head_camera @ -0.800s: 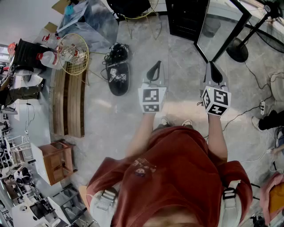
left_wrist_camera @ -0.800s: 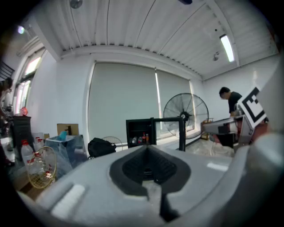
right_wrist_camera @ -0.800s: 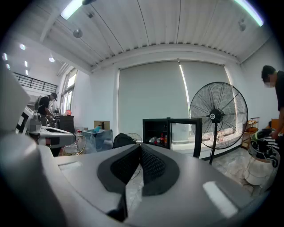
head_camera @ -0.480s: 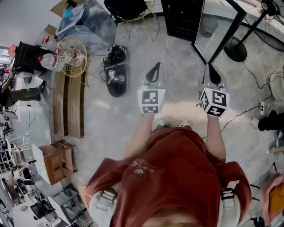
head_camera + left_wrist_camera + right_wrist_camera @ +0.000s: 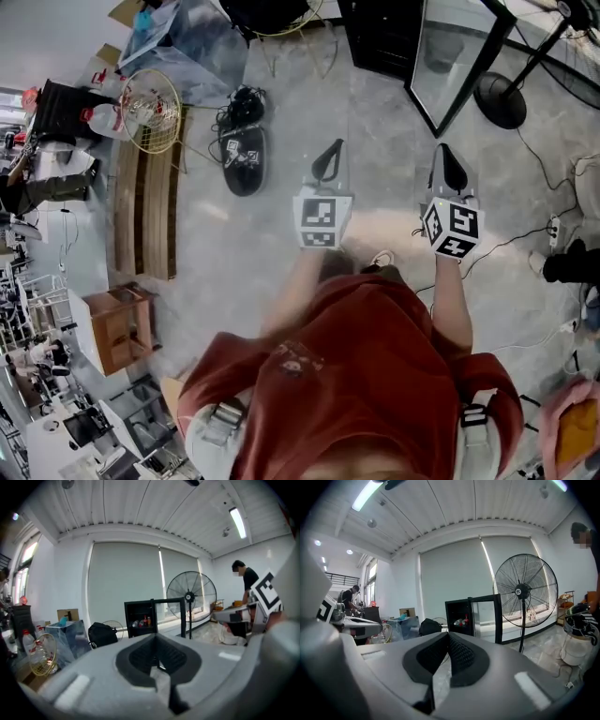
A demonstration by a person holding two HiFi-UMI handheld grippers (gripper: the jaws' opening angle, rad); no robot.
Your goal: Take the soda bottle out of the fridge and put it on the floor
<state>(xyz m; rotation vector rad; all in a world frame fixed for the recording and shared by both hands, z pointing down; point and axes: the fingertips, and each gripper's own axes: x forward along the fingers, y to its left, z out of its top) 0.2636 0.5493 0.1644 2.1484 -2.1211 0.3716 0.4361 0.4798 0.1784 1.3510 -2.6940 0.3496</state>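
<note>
A black fridge (image 5: 382,36) stands ahead with its glass door (image 5: 455,58) swung open. In the left gripper view the fridge (image 5: 140,618) shows small bottles (image 5: 142,622) on a shelf, and the right gripper view shows the same bottles (image 5: 461,620); they are too small to tell which is the soda bottle. My left gripper (image 5: 326,161) and right gripper (image 5: 451,167) are held side by side above the floor, well short of the fridge. The left gripper (image 5: 155,644) and right gripper (image 5: 447,641) are both shut, with nothing between the pads.
A tall black pedestal fan (image 5: 524,590) stands right of the fridge, its base (image 5: 502,98) on the floor. A black object with a marker (image 5: 242,161), a wooden bench (image 5: 145,211) and a wire fan guard (image 5: 150,111) lie to the left. Cables run along the right.
The person has stepped a little forward, so the fridge and open door sit slightly nearer. Both grippers keep their pose and stay shut.
</note>
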